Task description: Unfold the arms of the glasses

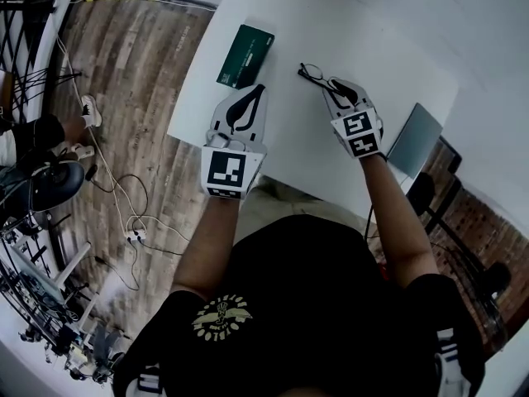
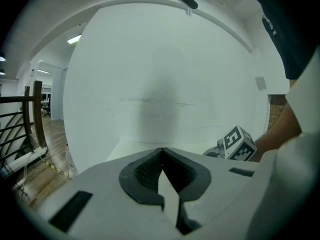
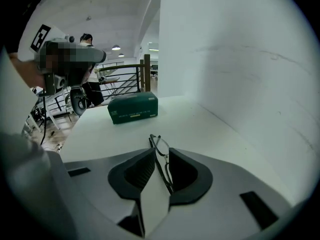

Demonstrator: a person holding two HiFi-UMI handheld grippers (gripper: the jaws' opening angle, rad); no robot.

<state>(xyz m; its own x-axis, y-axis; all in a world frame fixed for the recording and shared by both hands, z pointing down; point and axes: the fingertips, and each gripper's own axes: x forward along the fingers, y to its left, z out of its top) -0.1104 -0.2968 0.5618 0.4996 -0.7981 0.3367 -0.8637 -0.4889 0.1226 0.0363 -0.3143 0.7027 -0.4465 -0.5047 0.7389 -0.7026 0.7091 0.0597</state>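
Wire-framed glasses (image 3: 159, 144) sit pinched in the right hand-held gripper (image 3: 161, 154), right of the green box (image 3: 133, 108). The left hand-held gripper (image 2: 162, 150), pressed together and empty, should open and draw one arm out gently.

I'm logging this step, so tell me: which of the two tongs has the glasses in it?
The right tongs: the glasses are pinched between its jaws. The left tongs are shut with nothing between them.
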